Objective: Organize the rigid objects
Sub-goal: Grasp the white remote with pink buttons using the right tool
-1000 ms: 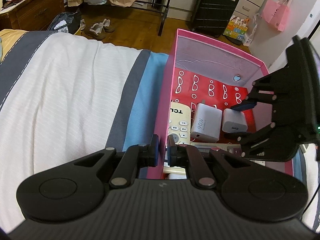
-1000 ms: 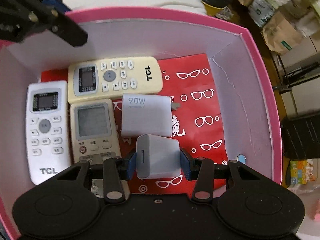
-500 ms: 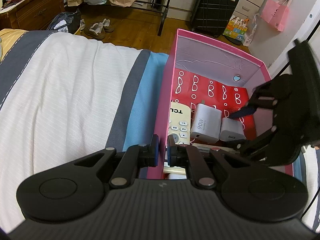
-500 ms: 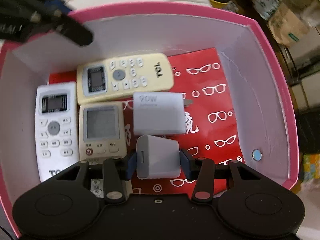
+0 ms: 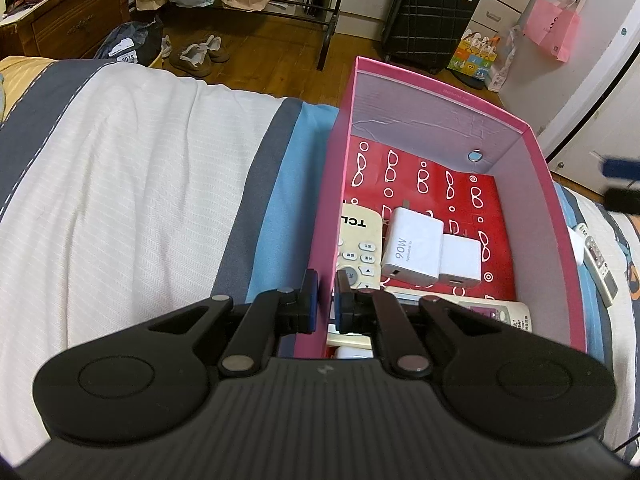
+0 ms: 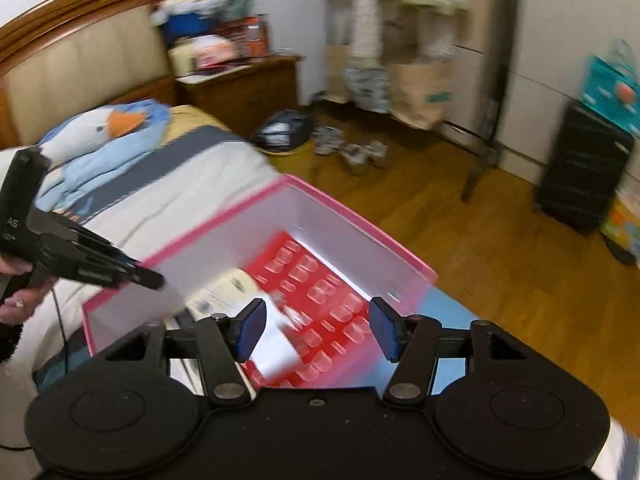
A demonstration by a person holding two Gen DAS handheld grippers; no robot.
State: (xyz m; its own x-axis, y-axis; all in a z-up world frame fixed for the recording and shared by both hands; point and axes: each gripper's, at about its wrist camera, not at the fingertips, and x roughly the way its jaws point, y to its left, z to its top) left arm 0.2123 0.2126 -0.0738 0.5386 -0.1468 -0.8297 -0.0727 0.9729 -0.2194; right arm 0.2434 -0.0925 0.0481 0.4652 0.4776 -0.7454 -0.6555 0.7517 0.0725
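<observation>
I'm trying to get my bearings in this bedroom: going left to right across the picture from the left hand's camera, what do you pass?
Striped bedspread → pink box's left wall → cream remote → 90W charger → smaller white charger → box's right wall → remote lying outside.

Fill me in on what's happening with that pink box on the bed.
A person with a gripper in each hand is sorting small electronics into the pink box on the bed. The left gripper is shut on the box's near wall, steadying it. The right gripper is above the box with nothing between its opening jaws. Inside lie the small white charger beside the 90W charger, plus remotes, including a cream TCL remote. Another remote lies on the bed outside the box.
</observation>
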